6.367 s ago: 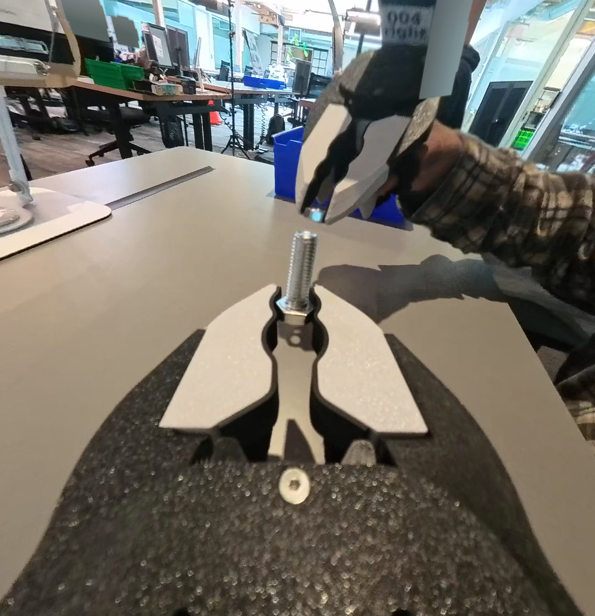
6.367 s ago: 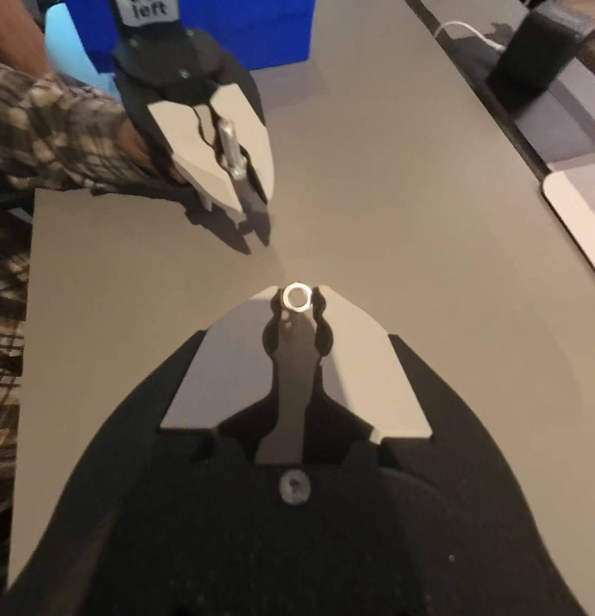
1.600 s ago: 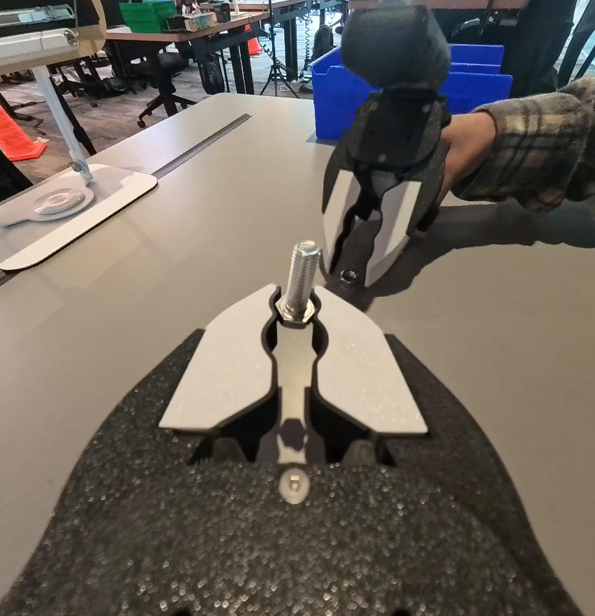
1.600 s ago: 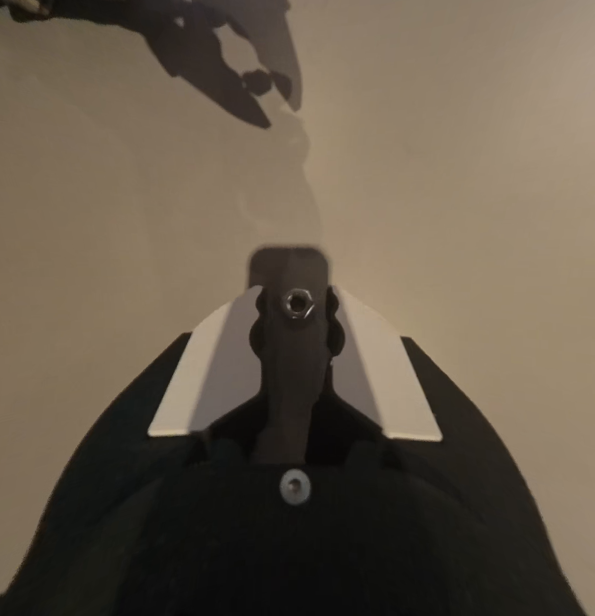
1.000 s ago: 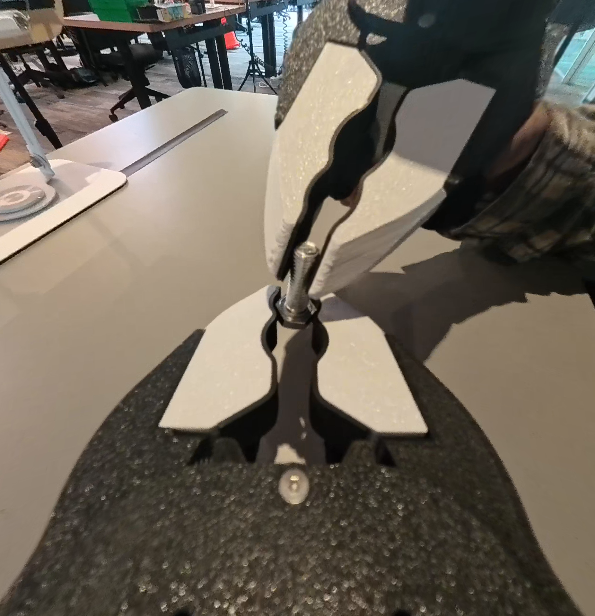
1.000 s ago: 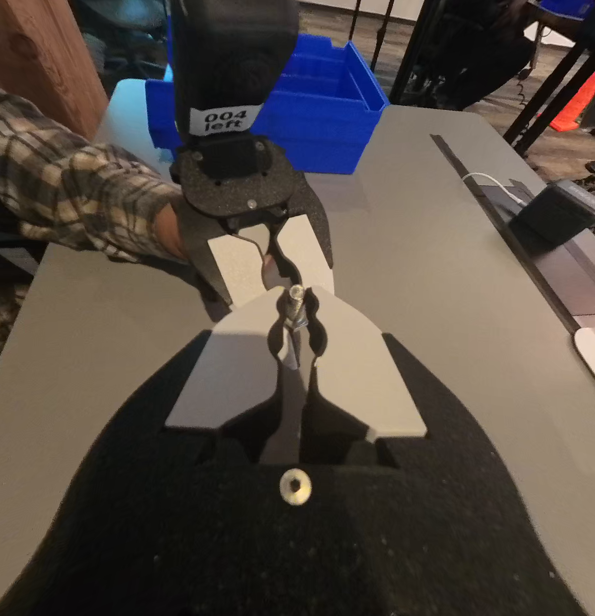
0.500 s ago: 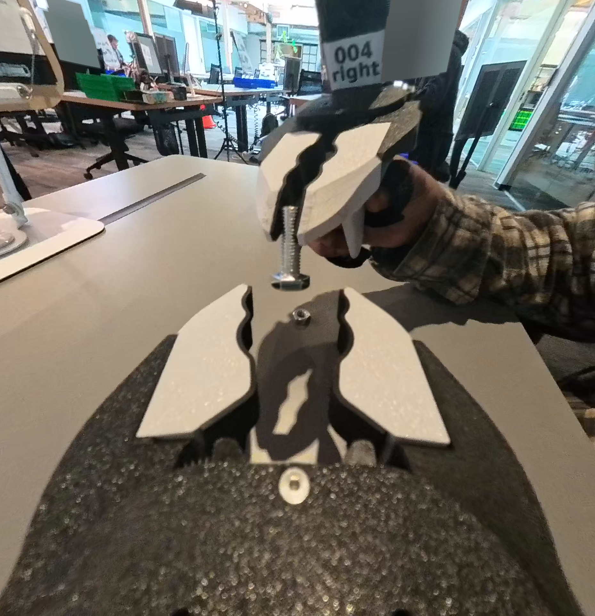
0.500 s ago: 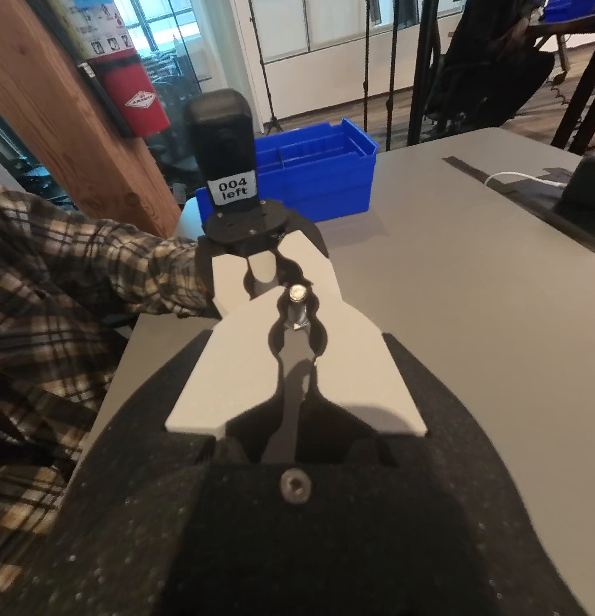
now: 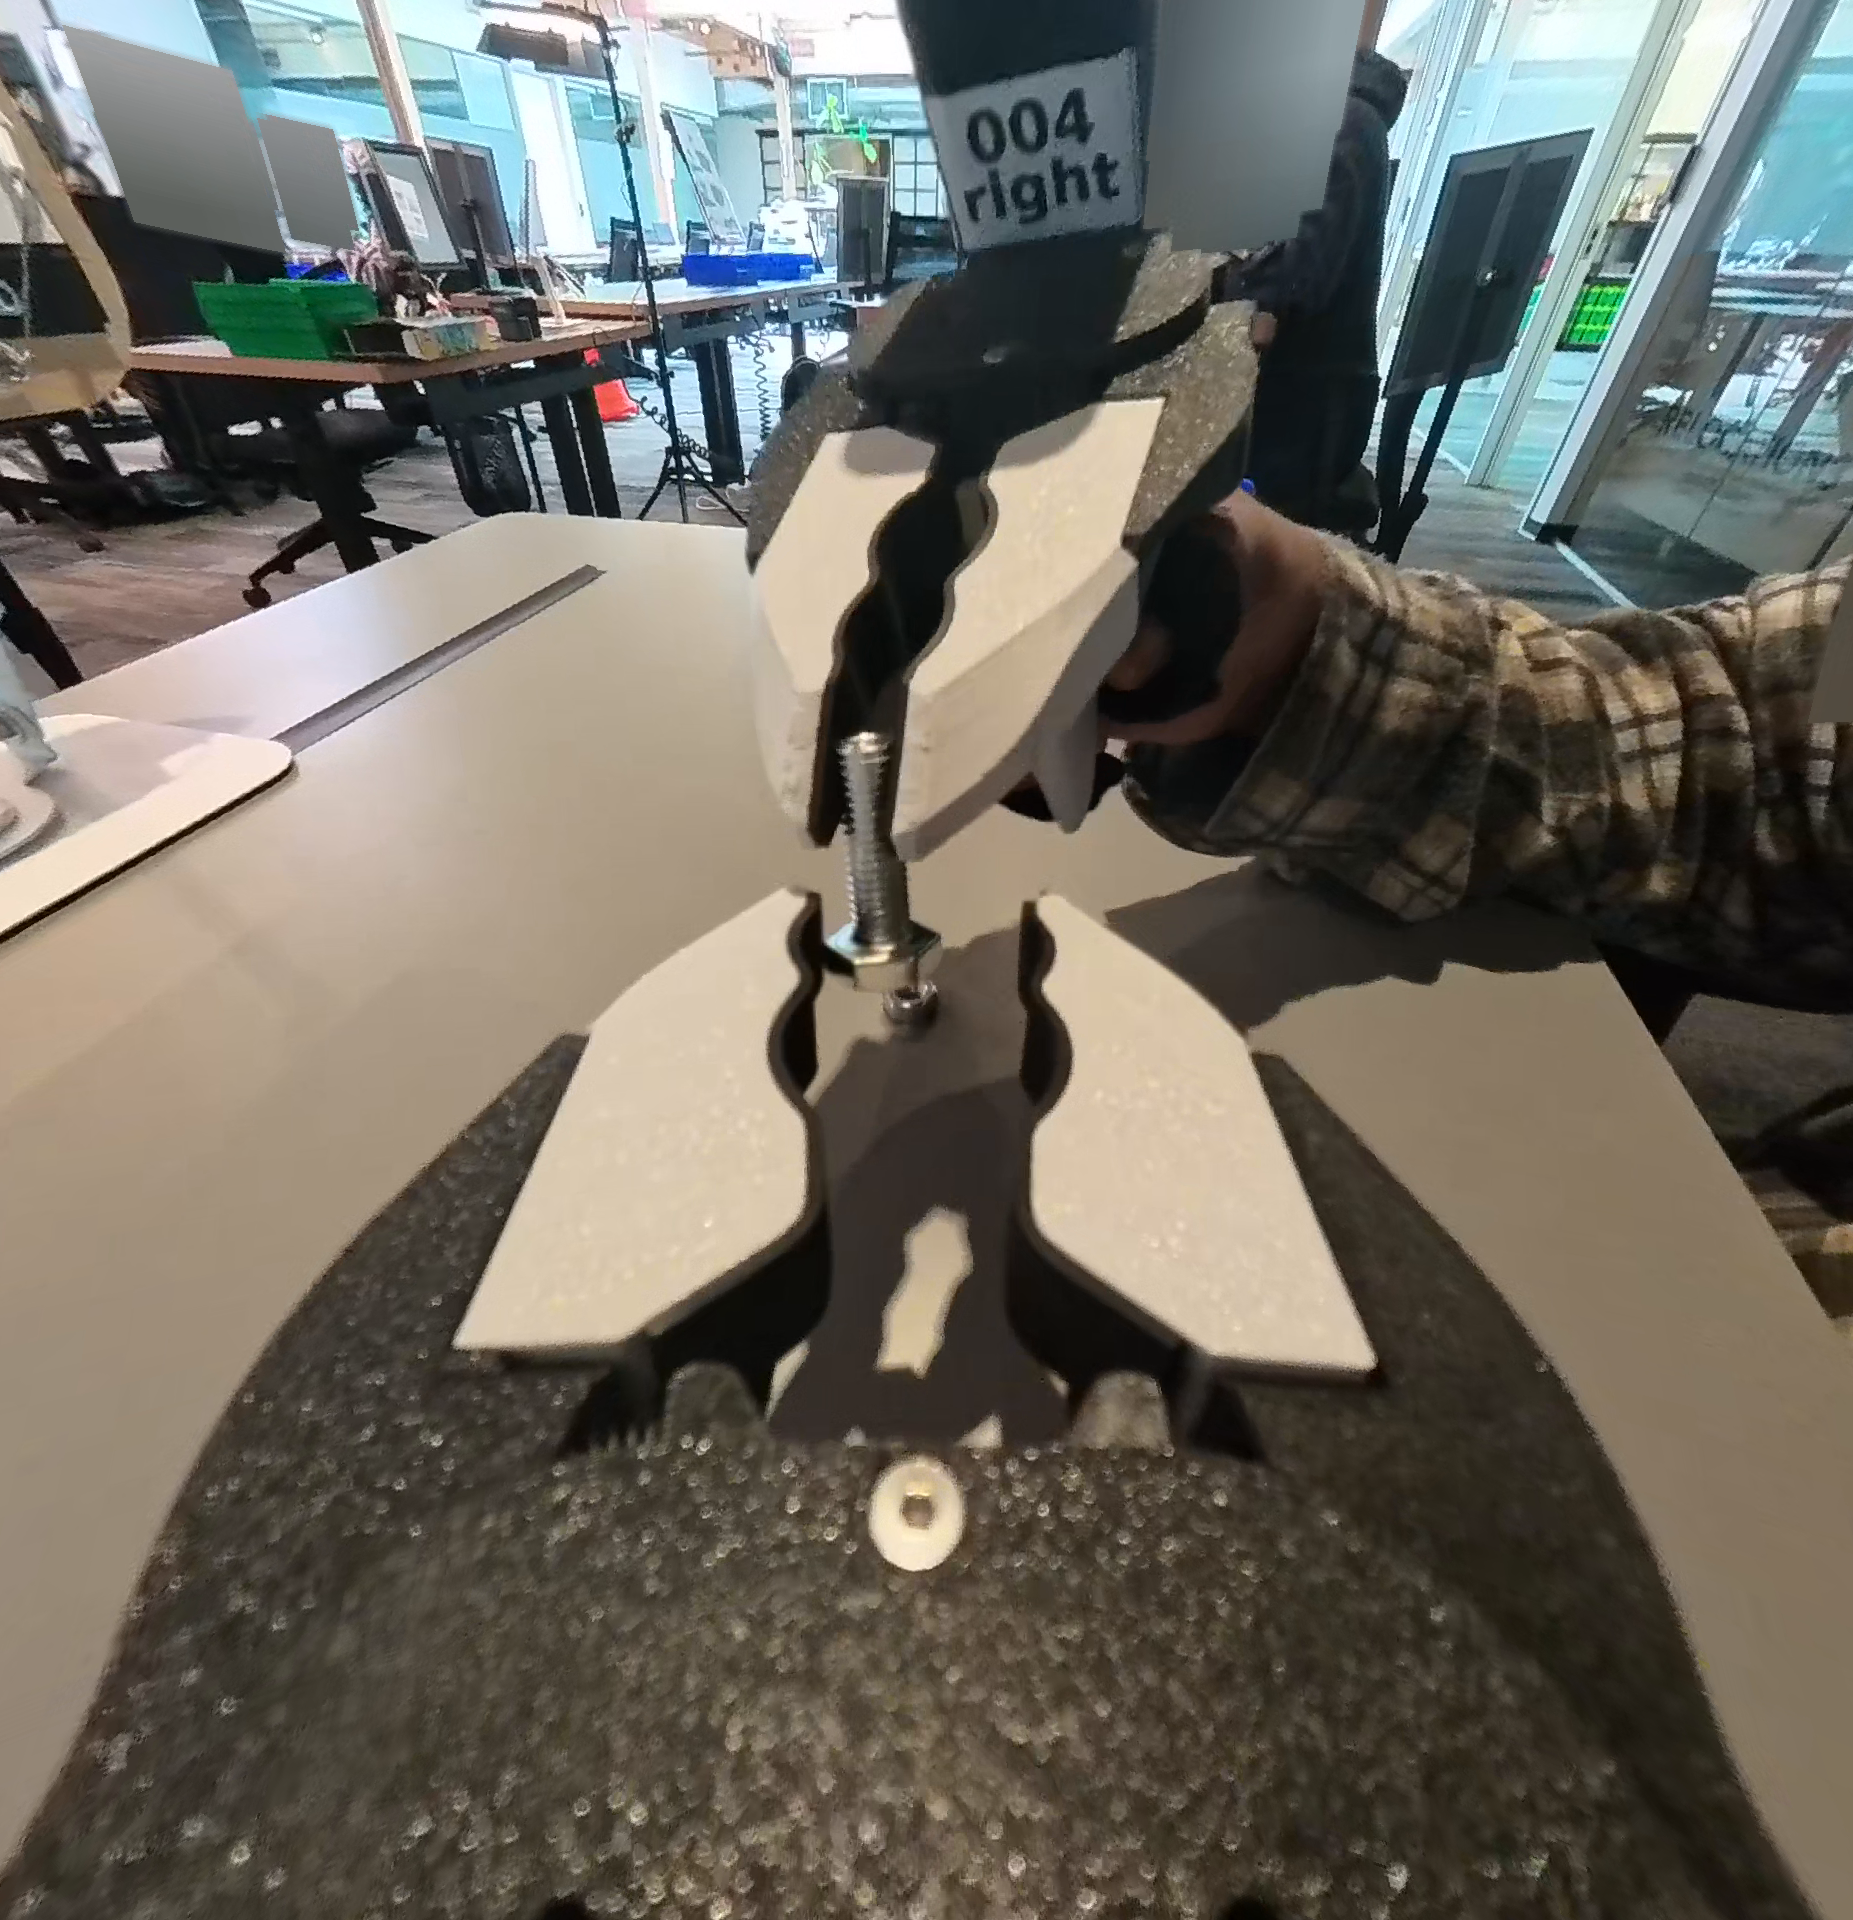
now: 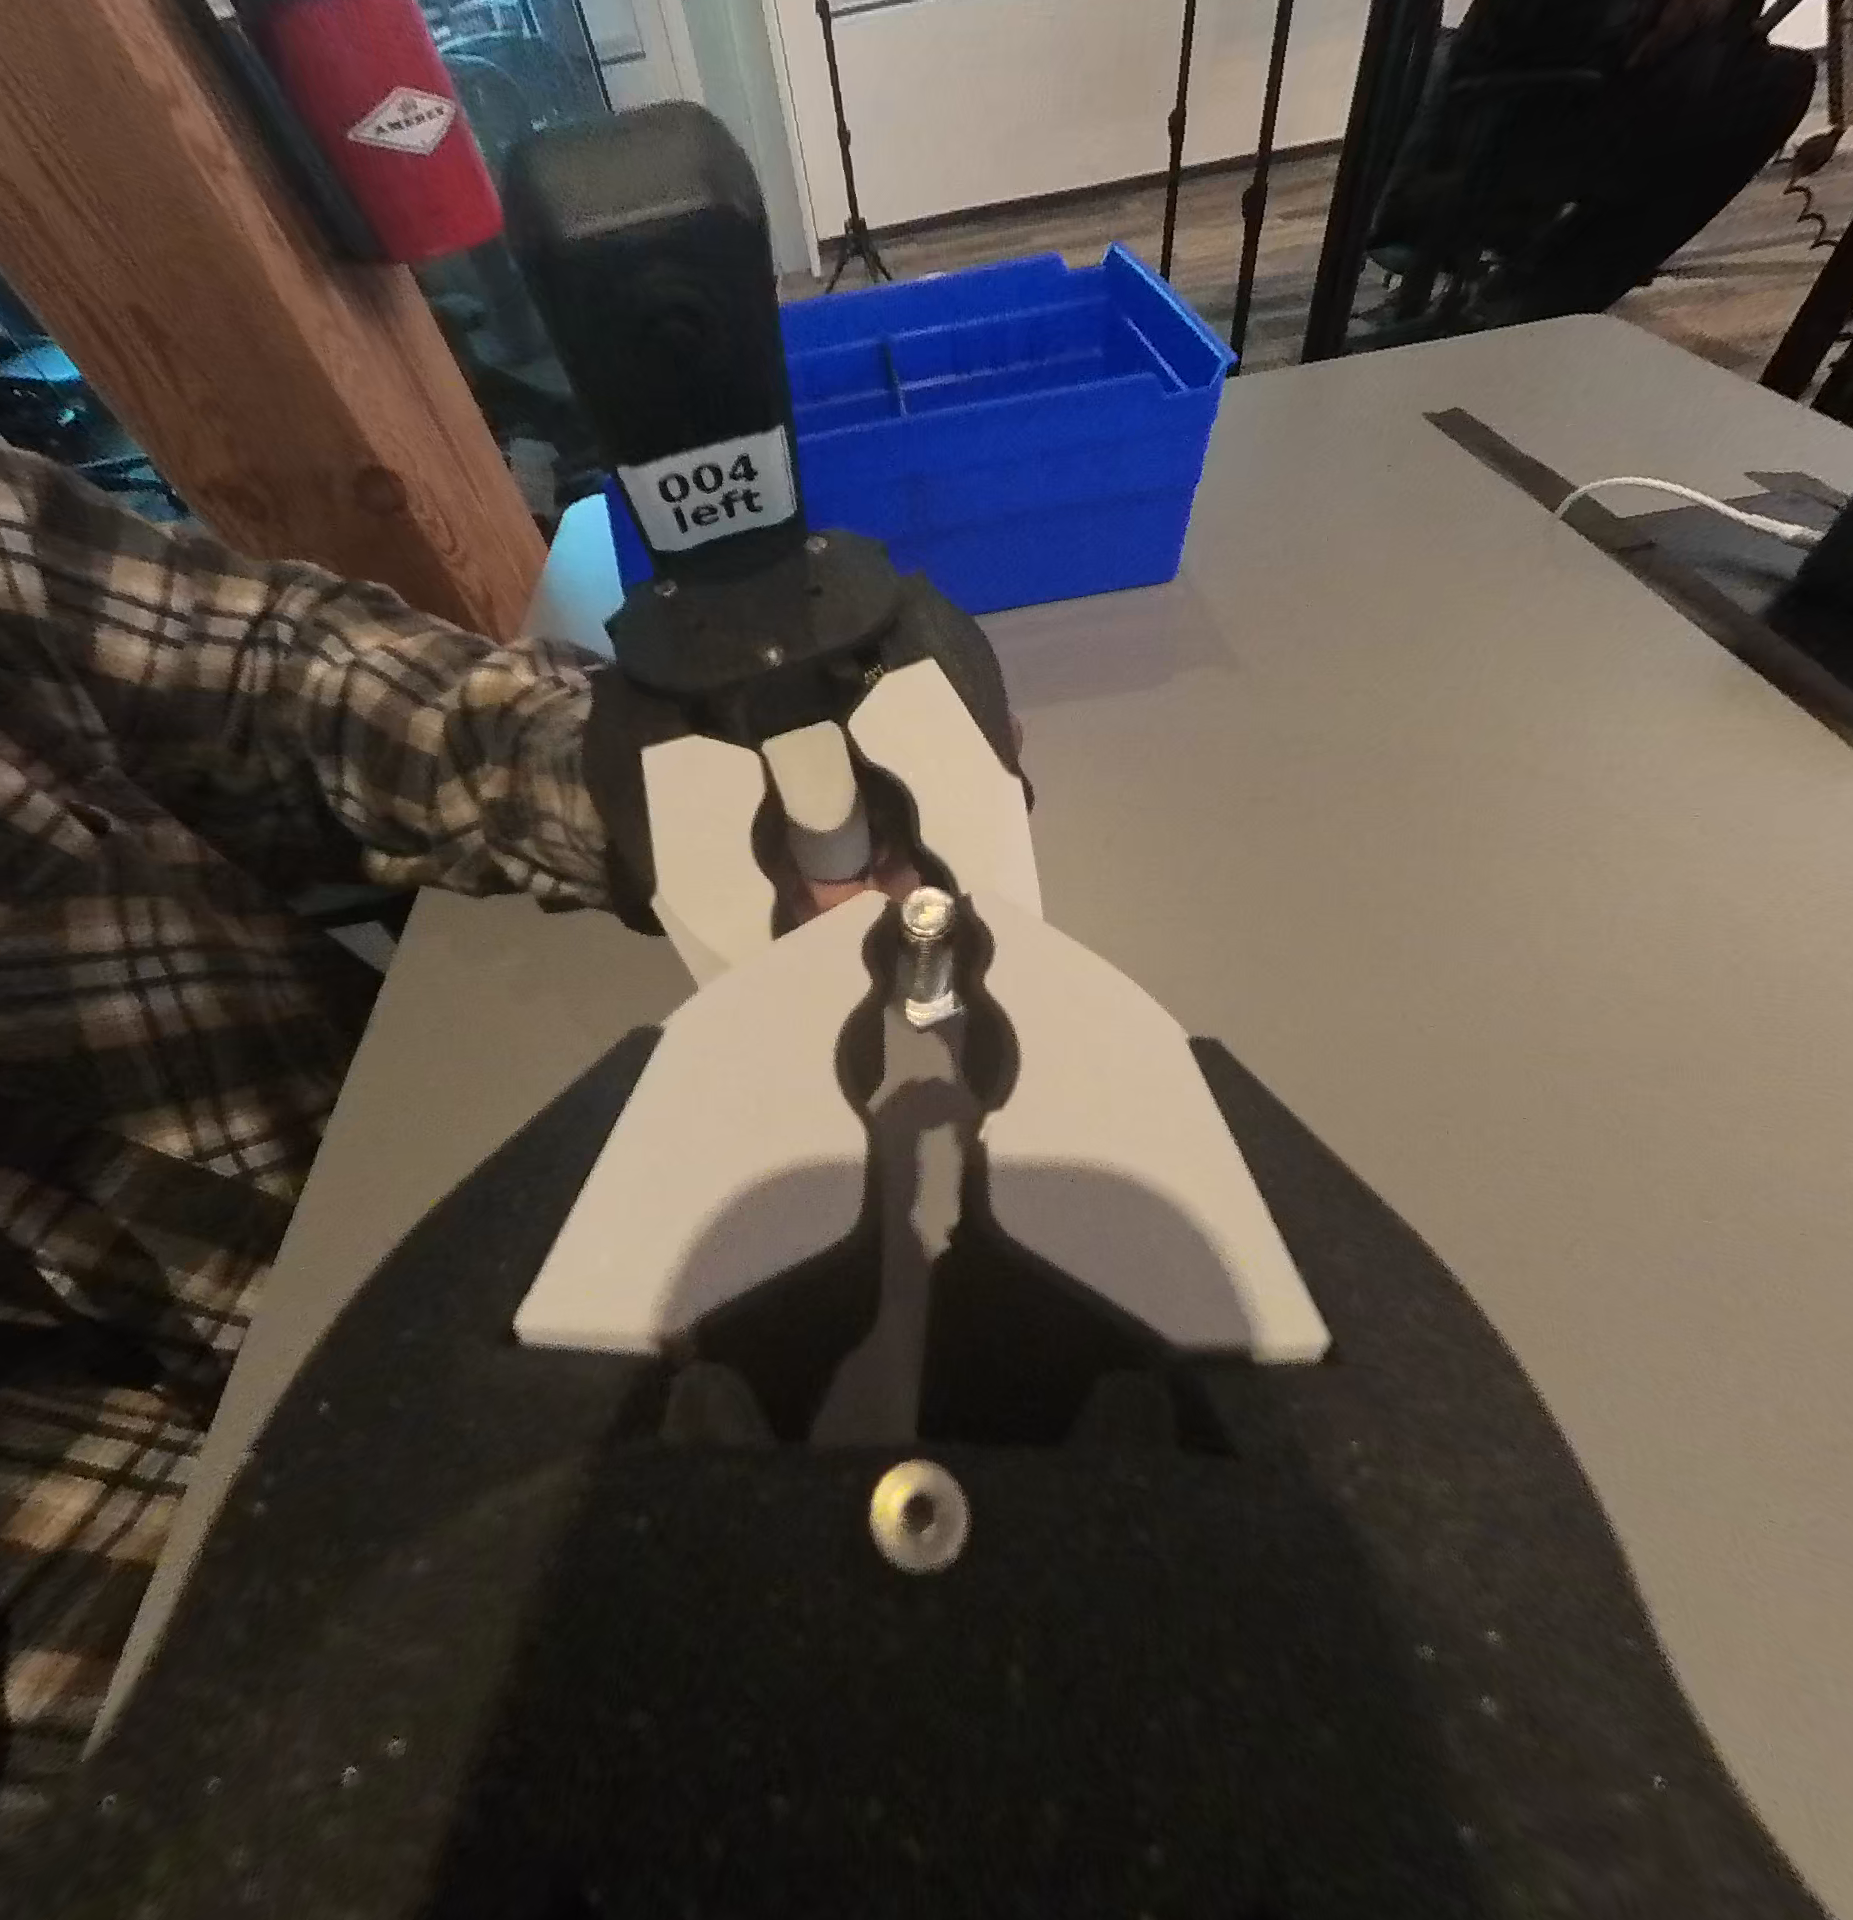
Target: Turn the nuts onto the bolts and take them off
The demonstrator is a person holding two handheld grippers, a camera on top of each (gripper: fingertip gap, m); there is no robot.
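Left wrist view: the left gripper [image 9: 917, 940] has its fingers [image 9: 683, 1122] spread wide, grasping nothing. Facing it, the right gripper [image 9: 860, 821] points down w/ fingers clamped on the threaded shank of a hex bolt [image 9: 875, 894], head lowest, just above the grey table [image 9: 382, 935]. A small nut [image 9: 909, 1006] lies on the table directly under the bolt head, betw. the left fingers. Plaid sleeve [image 9: 1524, 748] at right; white pad [image 9: 143, 790] far left.

Right wrist view: the right gripper [image 10: 927, 971] is shut on the hex bolt [image 10: 924, 966], seen end-on along its shank. The left gripper [image 10: 849, 831] is beyond it, fingers parted; a blue bin [image 10: 1005, 457] stands behind on the table [image 10: 1421, 831]. The nut is hidden here.

Risks (judged): the bolt is held by its threads, near the tip only, so it may tilt or slip if the head is pressed on the table or nut. The head could knock the loose nut away. Threads pinched in the fingers leave no free end for the nut; regrip by the head is probably needed, and a handover w/ poor alignment could drop the bolt
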